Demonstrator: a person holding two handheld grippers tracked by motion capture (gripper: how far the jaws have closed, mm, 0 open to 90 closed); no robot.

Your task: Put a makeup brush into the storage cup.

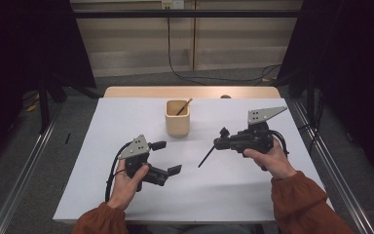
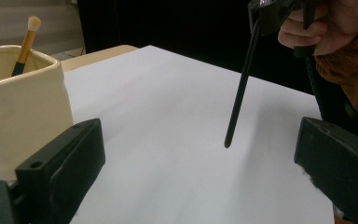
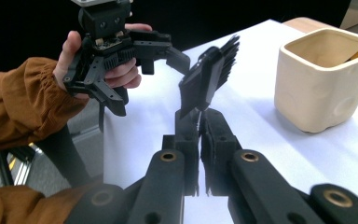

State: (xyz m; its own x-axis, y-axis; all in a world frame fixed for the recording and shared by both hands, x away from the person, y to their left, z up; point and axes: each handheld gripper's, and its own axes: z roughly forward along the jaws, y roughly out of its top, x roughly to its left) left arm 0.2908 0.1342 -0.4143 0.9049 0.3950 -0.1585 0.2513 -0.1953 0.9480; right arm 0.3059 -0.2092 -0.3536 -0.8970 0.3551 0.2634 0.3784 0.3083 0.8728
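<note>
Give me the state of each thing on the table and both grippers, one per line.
left gripper: open, holding nothing, low over the table
right gripper: shut on black brush
black brush: held off the table, handle tip pointing down
cream cup: upright on the table
gold-handled brush: standing tilted in the cream cup

Your sleeves are rust-orange, gathered into elastic cuffs at the wrists. Your left tool (image 1: 167, 157) is matte black, with blocky rectangular pads, a grey three-cornered plate pierced by small holes on top, and a black cable looping from its back. Your right tool (image 1: 217, 140) is the same black build, with brass-ringed pivot screws along its linkage arms, ribbed pad faces and its own grey plate.
</note>
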